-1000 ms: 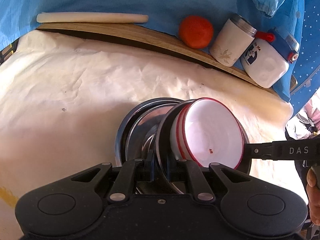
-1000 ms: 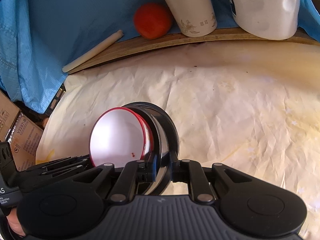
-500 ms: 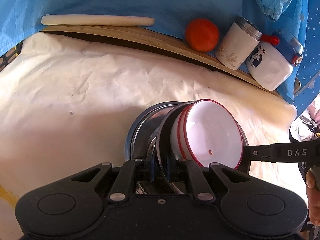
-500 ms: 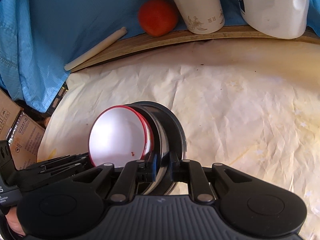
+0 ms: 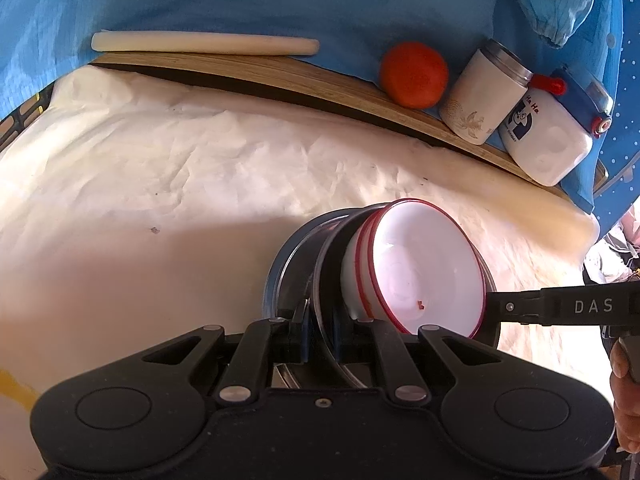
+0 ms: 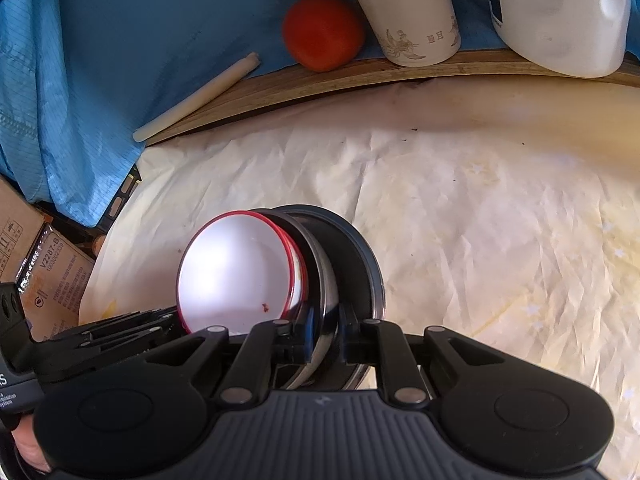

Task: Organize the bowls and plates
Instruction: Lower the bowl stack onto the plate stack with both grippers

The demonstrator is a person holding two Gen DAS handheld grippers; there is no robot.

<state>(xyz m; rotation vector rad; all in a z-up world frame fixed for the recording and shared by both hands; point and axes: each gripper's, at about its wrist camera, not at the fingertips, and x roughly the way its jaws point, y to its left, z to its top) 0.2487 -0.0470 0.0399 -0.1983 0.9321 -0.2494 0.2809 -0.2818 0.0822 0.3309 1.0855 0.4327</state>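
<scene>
**Both grippers hold the stack**

We grip the steel plate [image 5: 326,280] with the left gripper [image 5: 319,338] and the right gripper [image 6: 325,336], jaws clenched on its rim. The bowl [image 5: 424,272] sits inside, tilted, above the table [image 5: 200,200].

The left claw [image 5: 319,340] pinches the rim of a steel plate [image 5: 326,280]. Red-rimmed white bowls [image 5: 424,272] sit stacked just right of it. The right claw [image 5: 494,306] grips the far edge.
</scene>
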